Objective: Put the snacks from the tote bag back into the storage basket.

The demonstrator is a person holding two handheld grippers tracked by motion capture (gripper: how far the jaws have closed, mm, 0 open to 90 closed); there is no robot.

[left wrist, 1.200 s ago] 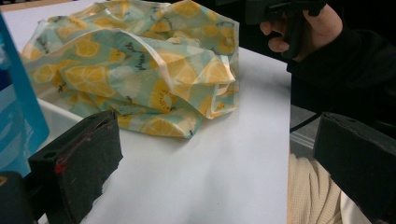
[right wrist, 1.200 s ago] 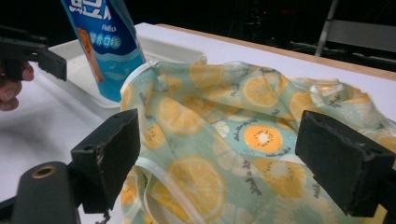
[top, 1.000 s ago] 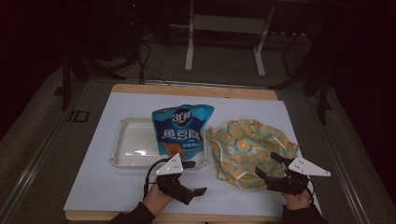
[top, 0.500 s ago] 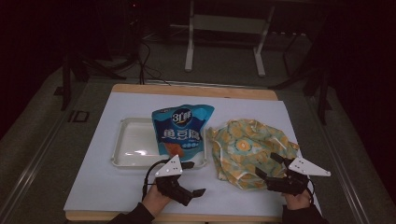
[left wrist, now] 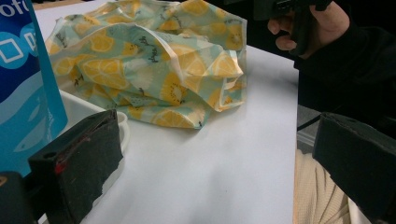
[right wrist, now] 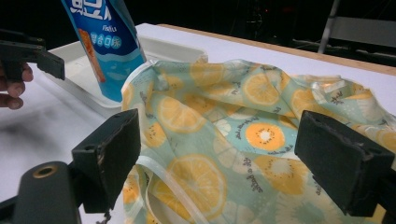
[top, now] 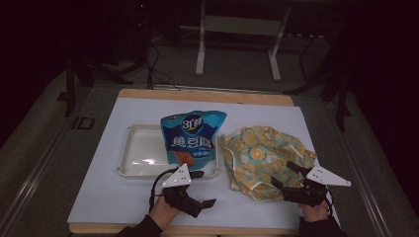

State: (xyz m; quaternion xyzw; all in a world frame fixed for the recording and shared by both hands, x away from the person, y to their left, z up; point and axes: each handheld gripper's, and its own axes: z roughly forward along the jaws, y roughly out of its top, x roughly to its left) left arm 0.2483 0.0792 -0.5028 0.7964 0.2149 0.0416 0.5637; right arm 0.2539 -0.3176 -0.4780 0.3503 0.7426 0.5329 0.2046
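**benchwatcher:** High view first. Compared with a second ago, barely anything is changing: the left gripper (top: 196, 187) is sitting at the near edge of the table (top: 123, 207) just in front of the white tray (top: 136, 154), and the right gripper (top: 289, 178) is hovering at the near edge of the lemon-print cloth bag (top: 262, 158). Both are standing wide open, holding nothing. My read is that the grab isn't starting yet, just lining up.

**tabletop_tom:** And the blue snack pouch (top: 191, 138)?

**benchwatcher:** It's lying with its lower end over the tray's right side, just beside the bag.

**tabletop_tom:** Left gripper view?

**benchwatcher:** Jaws are spread far apart over bare table, nothing between them. The bag (left wrist: 154, 65) is lying crumpled ahead, the pouch (left wrist: 25, 84) is crowding the left edge, and the tray rim (left wrist: 122, 125) is sitting right by the left jaw. The other hand (left wrist: 310, 25) is showing up top.

**tabletop_tom:** Right gripper view?

**benchwatcher:** Jaws are gaping either side of the bag (right wrist: 243, 135), not pinching it. The pouch (right wrist: 102, 42) and tray (right wrist: 74, 70) are waiting behind. I'd guess the floppy folds are the main nuisance for finding the opening.
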